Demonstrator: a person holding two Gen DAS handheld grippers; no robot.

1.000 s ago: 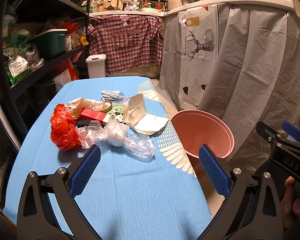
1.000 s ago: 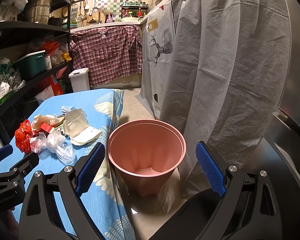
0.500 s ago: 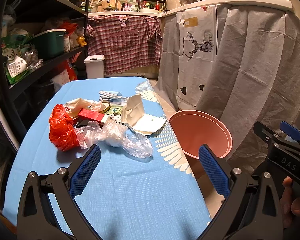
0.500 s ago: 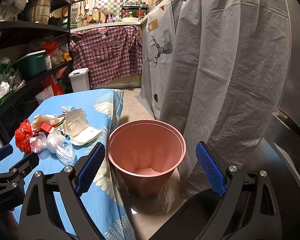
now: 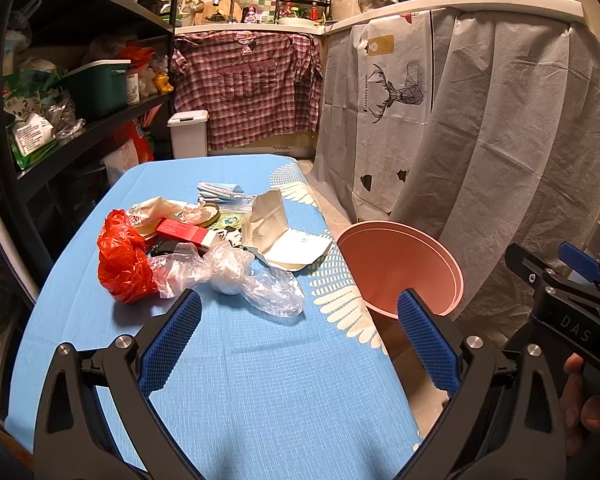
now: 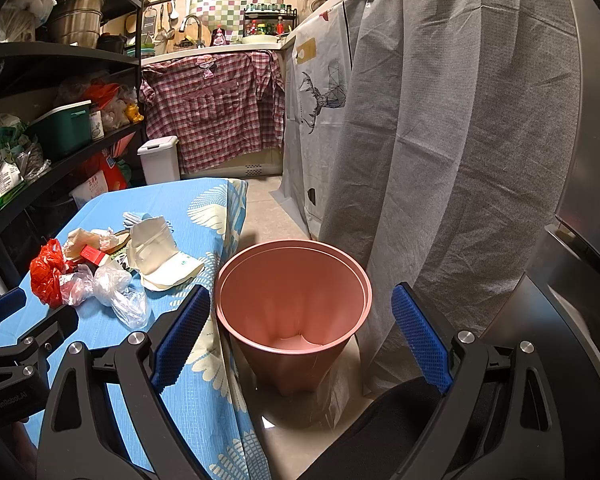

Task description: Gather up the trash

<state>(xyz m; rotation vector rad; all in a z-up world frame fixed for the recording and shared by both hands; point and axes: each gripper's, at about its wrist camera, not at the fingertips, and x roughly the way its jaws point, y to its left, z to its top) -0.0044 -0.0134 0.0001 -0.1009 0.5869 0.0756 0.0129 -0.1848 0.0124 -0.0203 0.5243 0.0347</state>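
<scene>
Pink bin (image 6: 292,304) on floor beside blue-clothed desk (image 5: 240,360); trash pile (image 5: 204,248) mid-desk. Left gripper (image 5: 298,344) and right gripper (image 6: 300,336): jaws wide apart, holding nothing.

On the table (image 5: 240,360), the heap of trash (image 5: 204,248) lies toward twelve o'clock in the left wrist view. The bin (image 6: 292,304) stands on the floor just beside the table's edge, at three o'clock of the heap.
</scene>
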